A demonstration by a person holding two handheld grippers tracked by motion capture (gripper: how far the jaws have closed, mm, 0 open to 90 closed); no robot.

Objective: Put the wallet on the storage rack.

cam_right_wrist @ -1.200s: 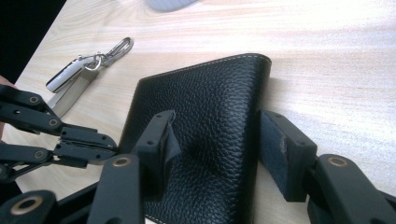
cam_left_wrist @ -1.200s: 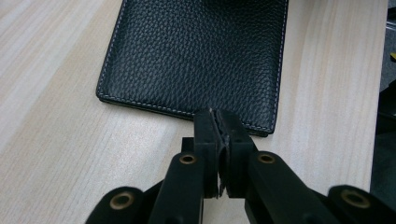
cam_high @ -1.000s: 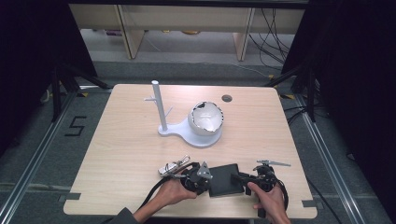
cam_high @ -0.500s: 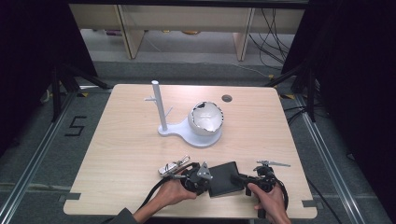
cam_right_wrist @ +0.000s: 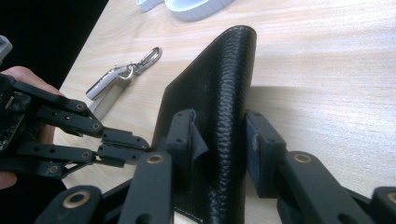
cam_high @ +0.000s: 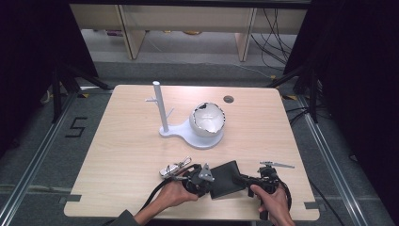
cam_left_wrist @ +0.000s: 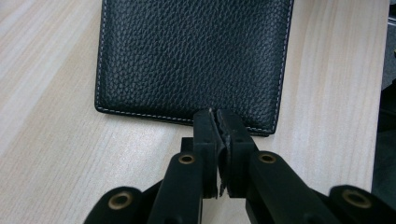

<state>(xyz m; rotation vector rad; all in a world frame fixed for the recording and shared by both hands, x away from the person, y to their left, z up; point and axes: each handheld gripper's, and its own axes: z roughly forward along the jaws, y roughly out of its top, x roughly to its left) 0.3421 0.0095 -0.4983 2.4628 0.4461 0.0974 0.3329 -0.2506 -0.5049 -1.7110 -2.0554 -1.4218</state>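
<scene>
A black leather wallet [cam_high: 227,181] lies near the table's front edge, between my two grippers. My left gripper [cam_high: 212,182] is shut, jaws together with nothing between them. In the left gripper view its tips [cam_left_wrist: 216,116] rest on the wallet's [cam_left_wrist: 191,56] stitched near edge. My right gripper [cam_high: 243,179] comes in from the right. In the right gripper view its jaws [cam_right_wrist: 219,120] have just been closing and stand on either side of the wallet's [cam_right_wrist: 224,84] thick edge, with both pads against the leather. The left gripper [cam_right_wrist: 139,145] touches the wallet's far side there.
A bunch of keys [cam_high: 175,167] with a carabiner lies left of the wallet. A white stand [cam_high: 186,134] with an upright post [cam_high: 159,106] and a crumpled white bowl shape [cam_high: 207,120] occupies mid-table. A round hole [cam_high: 228,99] sits at the back. Bare wood lies to the left and right.
Both hands and the wallet stay where they were; no shift is visible in the high view.
</scene>
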